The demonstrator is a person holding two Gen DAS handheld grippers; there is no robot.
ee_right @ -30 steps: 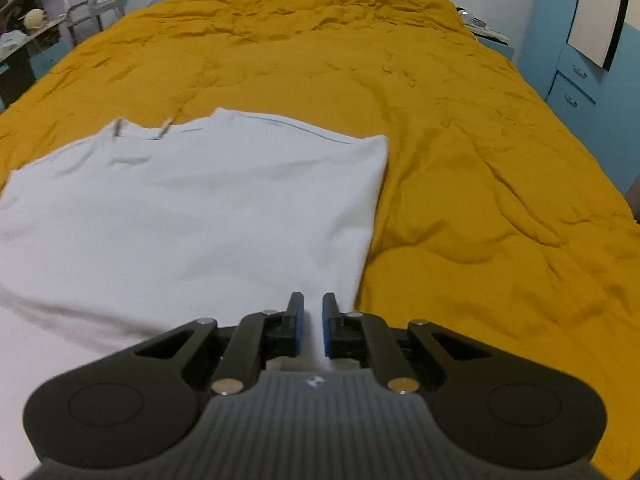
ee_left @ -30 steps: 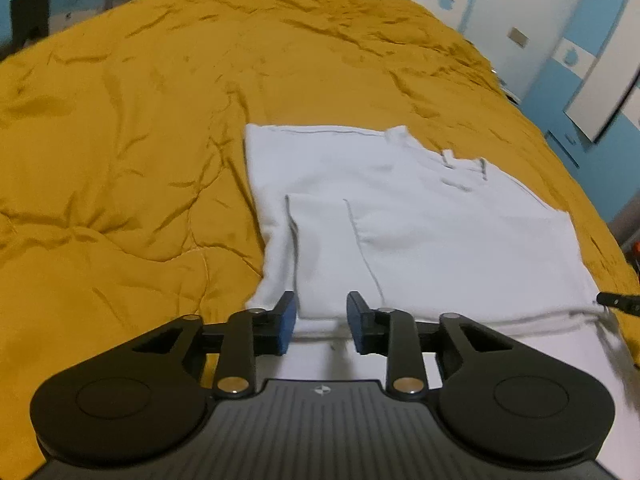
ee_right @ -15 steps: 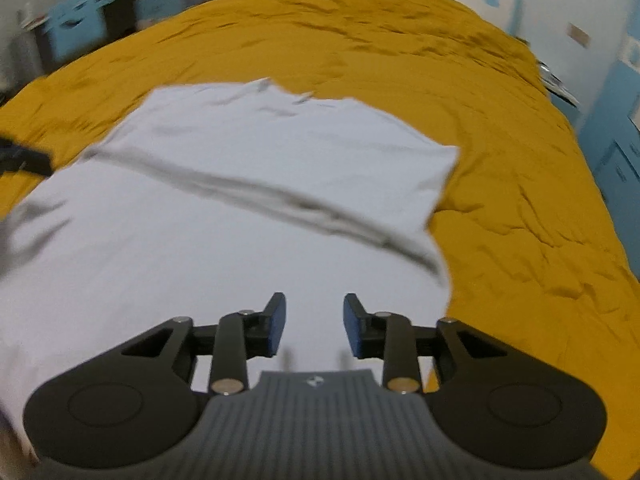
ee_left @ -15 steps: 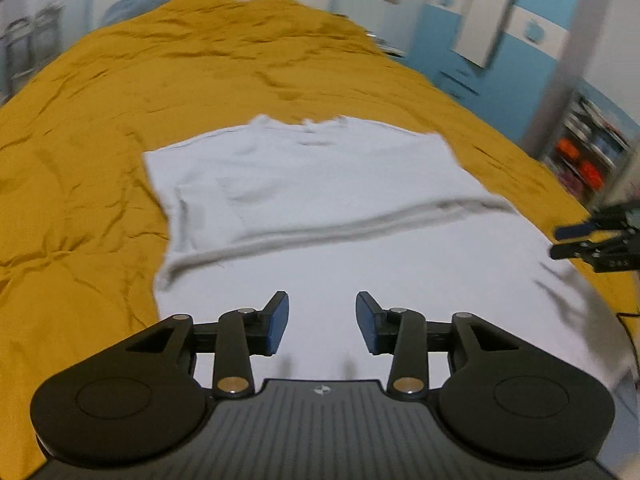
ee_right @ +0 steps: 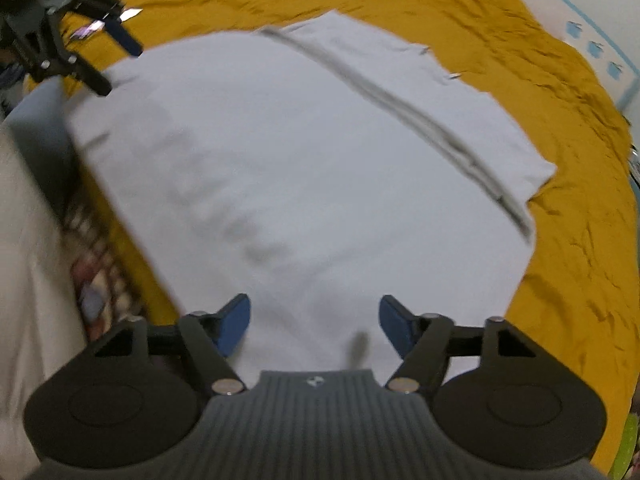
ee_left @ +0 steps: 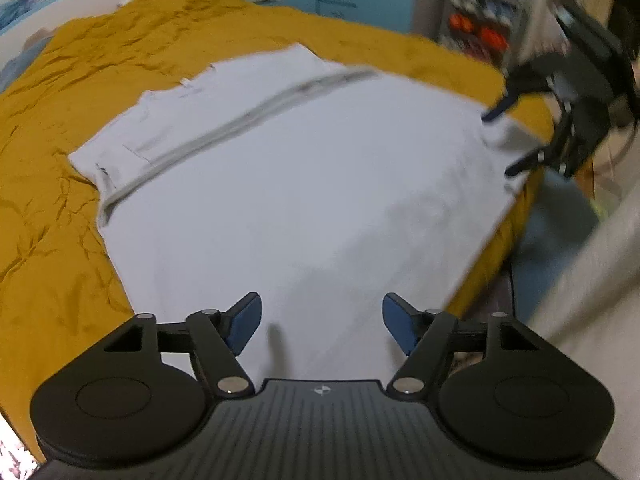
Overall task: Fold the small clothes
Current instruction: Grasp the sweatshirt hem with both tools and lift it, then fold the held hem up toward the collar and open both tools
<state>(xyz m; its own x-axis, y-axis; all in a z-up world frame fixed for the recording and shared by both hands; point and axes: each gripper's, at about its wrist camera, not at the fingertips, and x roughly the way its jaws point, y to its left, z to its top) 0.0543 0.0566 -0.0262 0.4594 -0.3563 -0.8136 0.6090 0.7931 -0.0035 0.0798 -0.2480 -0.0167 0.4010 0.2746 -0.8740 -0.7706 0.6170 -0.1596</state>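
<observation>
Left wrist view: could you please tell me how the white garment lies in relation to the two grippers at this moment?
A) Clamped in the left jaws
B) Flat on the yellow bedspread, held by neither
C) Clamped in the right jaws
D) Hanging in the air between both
B: the white garment lies flat on the yellow bedspread, and both the left gripper and the right gripper have jaws spread wide with nothing between them.

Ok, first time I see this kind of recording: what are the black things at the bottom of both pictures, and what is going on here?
Each picture comes from a camera mounted on a hand-held two-finger gripper, looking forward along its fingers. The left gripper and the right gripper both stand wide open and hold nothing. Each also shows at the edge of the other's view. Under them a white garment, apparently a T-shirt, lies spread on a mustard-yellow bedspread, with a fold line running across its far part. The views are motion-blurred.
</observation>
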